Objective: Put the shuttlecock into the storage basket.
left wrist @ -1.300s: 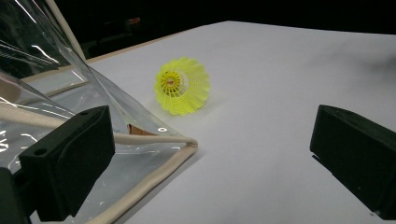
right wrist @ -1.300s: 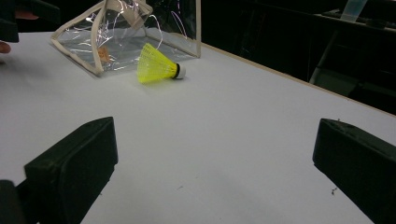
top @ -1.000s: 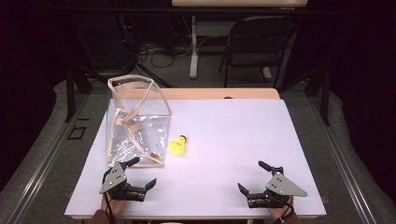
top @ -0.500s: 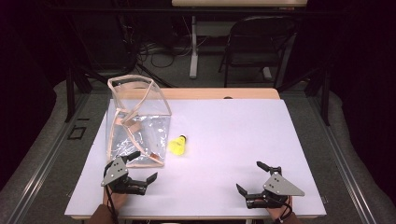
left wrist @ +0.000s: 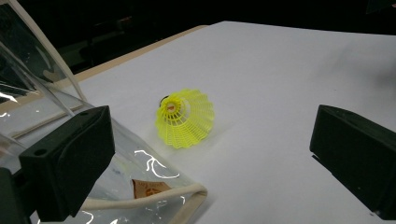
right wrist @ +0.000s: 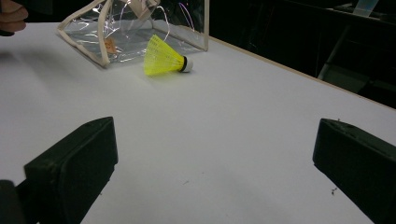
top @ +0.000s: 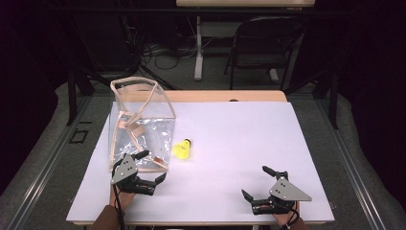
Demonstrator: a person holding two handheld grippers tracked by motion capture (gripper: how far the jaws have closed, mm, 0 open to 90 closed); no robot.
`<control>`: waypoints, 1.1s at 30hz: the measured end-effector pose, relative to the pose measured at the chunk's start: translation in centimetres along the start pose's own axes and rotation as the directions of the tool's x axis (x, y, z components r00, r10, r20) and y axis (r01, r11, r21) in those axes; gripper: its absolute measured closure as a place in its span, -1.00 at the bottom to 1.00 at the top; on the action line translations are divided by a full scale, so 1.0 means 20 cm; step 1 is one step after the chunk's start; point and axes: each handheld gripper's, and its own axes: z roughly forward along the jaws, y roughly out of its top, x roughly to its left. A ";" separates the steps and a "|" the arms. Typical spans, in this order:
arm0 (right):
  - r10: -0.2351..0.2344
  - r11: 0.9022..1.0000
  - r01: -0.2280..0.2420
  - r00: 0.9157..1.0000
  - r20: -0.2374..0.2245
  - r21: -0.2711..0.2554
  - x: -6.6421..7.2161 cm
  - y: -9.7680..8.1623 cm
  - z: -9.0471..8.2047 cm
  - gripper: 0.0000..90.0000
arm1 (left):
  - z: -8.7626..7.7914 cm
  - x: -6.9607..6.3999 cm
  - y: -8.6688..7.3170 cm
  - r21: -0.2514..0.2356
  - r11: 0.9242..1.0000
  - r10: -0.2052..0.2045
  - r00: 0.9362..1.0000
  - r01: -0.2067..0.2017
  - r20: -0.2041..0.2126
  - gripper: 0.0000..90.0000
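On the white table, the clear bag with its beige trim is the landmark, standing open at the far left. Largest to smallest from there:

- Clear bag: upright, mouth up, a small tan tag inside near its front corner. Nothing yellow in it.
- Left gripper: at the bag's near front corner, jaws spread wide, holding nothing. In the left gripper view one jaw overlaps the bag's trimmed edge; touching or not, cannot tell.
- Right gripper: well apart from the bag, near the table's front right, jaws spread, empty.
- Yellow shuttlecock: lying on its side on the table just beside the bag's right front edge, outside it.

Judgement: work is at its start. Shuttlecock not yet grasped; pick-up and drop into the bag likely remain, the left gripper being closest.
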 end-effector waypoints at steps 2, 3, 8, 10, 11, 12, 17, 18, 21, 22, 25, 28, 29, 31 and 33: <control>0.001 1.000 -0.001 1.000 -0.003 0.000 0.00 0.00 0.00 -1.00 | 0.01 0.00 0.01 0.001 1.000 0.006 1.000 -0.006 0.003 -1.00; 0.000 1.000 0.000 1.000 -0.004 0.000 0.00 0.00 0.00 -1.00 | 0.02 0.00 0.02 0.004 1.000 0.010 1.000 -0.010 0.005 -1.00; -0.005 1.000 0.005 1.000 -0.002 0.000 0.00 0.00 0.00 -1.00 | 0.04 0.01 0.04 0.019 1.000 0.023 1.000 -0.023 0.010 -1.00; -0.004 1.000 0.004 1.000 -0.001 0.002 0.00 0.00 0.00 -1.00 | 0.05 0.01 0.05 0.030 0.999 0.029 1.000 -0.029 0.011 -1.00; -0.005 1.000 0.005 1.000 -0.002 0.003 0.00 0.00 0.00 -1.00 | 0.06 0.01 0.05 0.031 0.999 0.029 0.999 -0.030 0.012 -1.00; -0.005 1.000 0.005 1.000 -0.002 0.003 0.00 0.00 0.00 -1.00 | 0.06 0.01 0.05 0.031 0.999 0.029 0.999 -0.030 0.012 -1.00; -0.007 1.000 0.007 1.000 -0.007 0.005 0.00 0.00 0.00 -1.00 | 0.09 0.02 0.07 0.043 0.998 0.043 0.998 -0.045 0.036 -1.00; -0.007 1.000 0.007 1.000 -0.010 0.002 0.00 0.00 0.00 -1.00 | 0.09 0.02 0.07 0.047 0.998 0.043 0.998 -0.045 0.036 -1.00; -0.006 1.000 0.006 1.000 -0.013 0.002 0.00 0.00 0.00 -1.00 | 0.11 0.02 0.08 0.048 0.998 0.046 0.998 -0.048 0.042 -1.00; -0.006 1.000 0.006 1.000 -0.014 0.003 0.00 0.00 0.00 -1.00 | 0.11 0.03 0.08 0.051 0.998 0.045 0.998 -0.047 0.042 -1.00; -0.007 1.000 0.007 1.000 -0.016 0.004 0.00 0.00 0.00 -1.00 | 0.12 0.03 0.09 0.059 0.997 0.047 0.998 -0.049 0.044 -1.00; -0.009 1.000 0.010 1.000 -0.015 0.006 0.00 0.00 0.00 -1.00 | 0.14 0.04 0.10 0.063 0.997 0.046 0.998 -0.049 0.043 -1.00; -0.010 1.000 0.011 1.000 -0.016 0.006 0.00 0.00 0.00 -1.00 | 0.15 0.04 0.11 0.066 0.997 0.048 0.998 -0.051 0.040 -1.00; -0.011 1.000 0.011 1.000 -0.018 0.008 0.00 0.00 0.00 -1.00 | 0.15 0.05 0.13 0.074 0.996 0.052 0.998 -0.054 0.038 -1.00; -0.012 1.000 0.012 1.000 -0.018 0.007 0.00 0.00 0.00 -1.00 | 0.16 0.05 0.14 0.076 0.996 0.052 0.998 -0.054 0.033 -1.00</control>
